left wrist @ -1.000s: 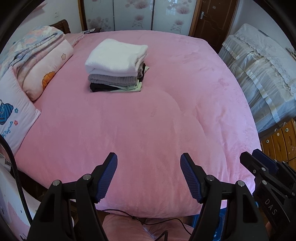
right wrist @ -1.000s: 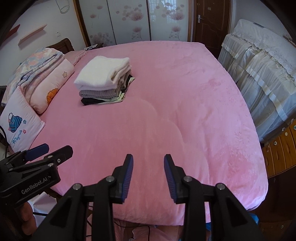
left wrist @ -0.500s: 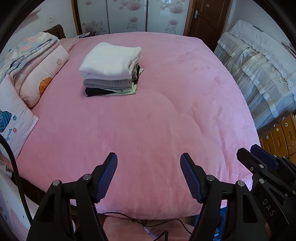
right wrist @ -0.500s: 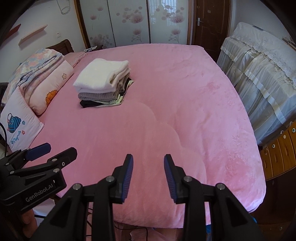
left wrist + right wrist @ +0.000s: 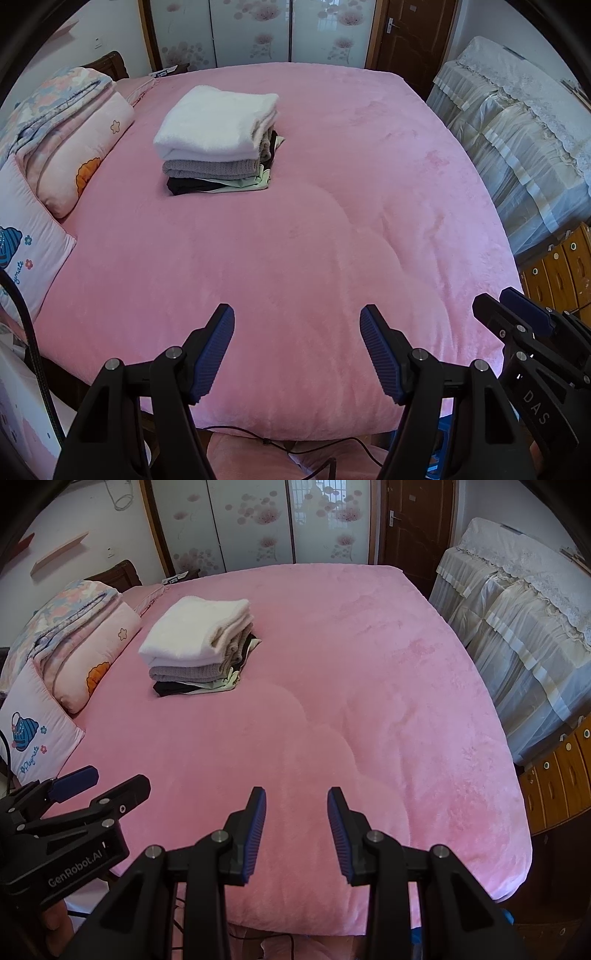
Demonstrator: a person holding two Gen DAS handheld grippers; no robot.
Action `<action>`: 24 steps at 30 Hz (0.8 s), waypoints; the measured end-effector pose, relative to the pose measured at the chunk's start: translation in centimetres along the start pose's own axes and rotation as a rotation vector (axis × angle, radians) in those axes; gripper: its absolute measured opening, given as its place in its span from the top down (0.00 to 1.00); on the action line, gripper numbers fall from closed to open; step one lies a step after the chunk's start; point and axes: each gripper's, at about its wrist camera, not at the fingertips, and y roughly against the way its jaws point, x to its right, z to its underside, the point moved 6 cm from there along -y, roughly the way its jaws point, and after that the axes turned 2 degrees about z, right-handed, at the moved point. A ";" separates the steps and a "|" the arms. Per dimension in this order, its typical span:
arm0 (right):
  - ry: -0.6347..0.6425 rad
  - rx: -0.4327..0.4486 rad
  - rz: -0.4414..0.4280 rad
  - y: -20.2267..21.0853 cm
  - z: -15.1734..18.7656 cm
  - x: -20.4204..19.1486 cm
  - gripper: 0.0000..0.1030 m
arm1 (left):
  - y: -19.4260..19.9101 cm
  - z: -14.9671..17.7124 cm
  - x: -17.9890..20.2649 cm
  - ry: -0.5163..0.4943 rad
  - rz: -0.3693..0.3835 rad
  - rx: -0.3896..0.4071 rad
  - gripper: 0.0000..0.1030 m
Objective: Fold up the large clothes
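Observation:
A stack of folded clothes [image 5: 218, 140] [image 5: 199, 642] lies on the far left part of the pink bed [image 5: 314, 240] [image 5: 351, 709]. A white piece is on top, with grey, black and pale green pieces under it. My left gripper [image 5: 297, 317] hovers over the bed's near edge, open wide with nothing between its blue pads. My right gripper [image 5: 296, 797] hangs beside it over the same edge, its jaws partly apart and empty. Each gripper also shows in the other's view: the right gripper [image 5: 517, 314] at the right edge, the left gripper [image 5: 99, 786] at the left edge. No loose garment is in view.
Pillows [image 5: 22, 251] and a folded floral quilt [image 5: 66, 107] line the bed's left side. Cloth-covered furniture [image 5: 517, 147] and wooden drawers [image 5: 561, 266] stand to the right. Wardrobe doors [image 5: 258, 524] and a brown door [image 5: 417, 524] are behind. A cable [image 5: 277, 439] lies below the bed's foot.

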 end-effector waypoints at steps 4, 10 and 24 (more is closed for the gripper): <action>0.004 -0.001 -0.002 -0.1 -0.1 0.1 0.66 | -0.2 0.0 0.2 0.001 -0.007 -0.004 0.33; 0.014 -0.005 -0.009 -0.6 -0.5 0.3 0.66 | -0.7 -0.2 0.0 0.024 -0.019 -0.017 0.33; 0.019 -0.014 -0.017 -1.2 -0.8 0.2 0.66 | -1.5 -0.6 -0.1 0.046 -0.035 -0.034 0.33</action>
